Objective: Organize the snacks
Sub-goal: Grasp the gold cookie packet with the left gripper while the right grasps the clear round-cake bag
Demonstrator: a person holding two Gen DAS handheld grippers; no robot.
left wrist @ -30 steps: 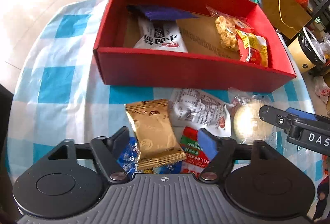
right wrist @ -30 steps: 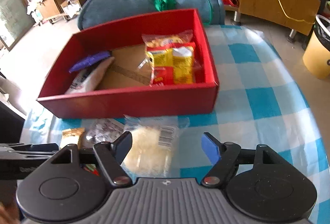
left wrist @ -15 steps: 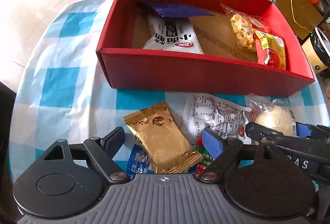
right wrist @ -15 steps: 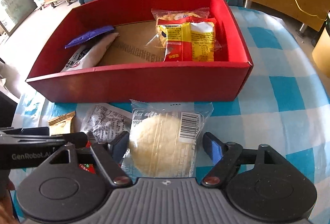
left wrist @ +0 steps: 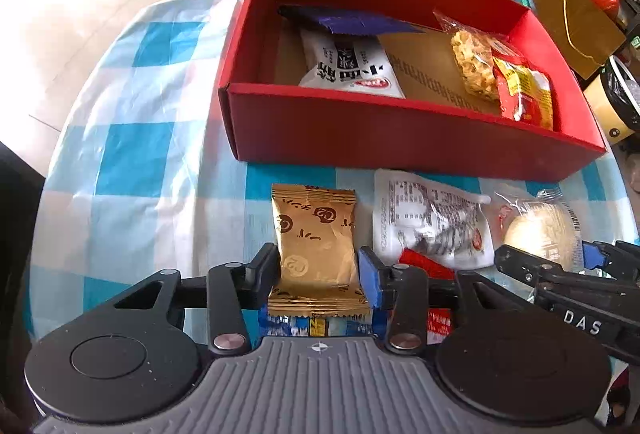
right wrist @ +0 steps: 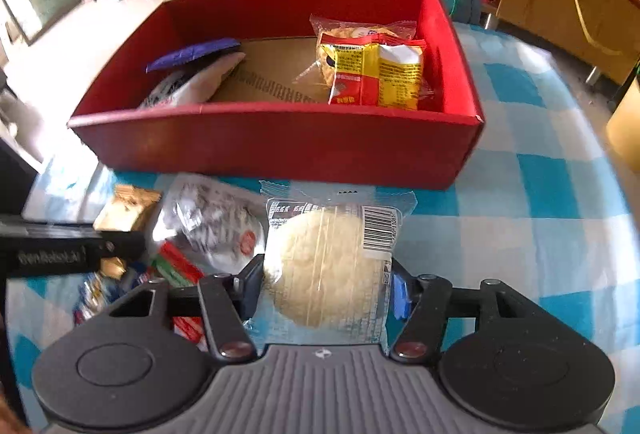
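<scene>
Fingers (left wrist: pixel 276 268) newly closing on gold packet (left wrist: pixel 316 246) and bun (right wrist: pixel 324 266); red box (left wrist: pixel 400 138) half-filled.

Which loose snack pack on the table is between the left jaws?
The gold foil pack, between the closing jaws of the left gripper. The white printed pack lies beside it; the clear-wrapped round cake sits in the right gripper.

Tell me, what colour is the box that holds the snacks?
The box is red, with a brown cardboard floor inside; the right wrist view shows it best.
</scene>
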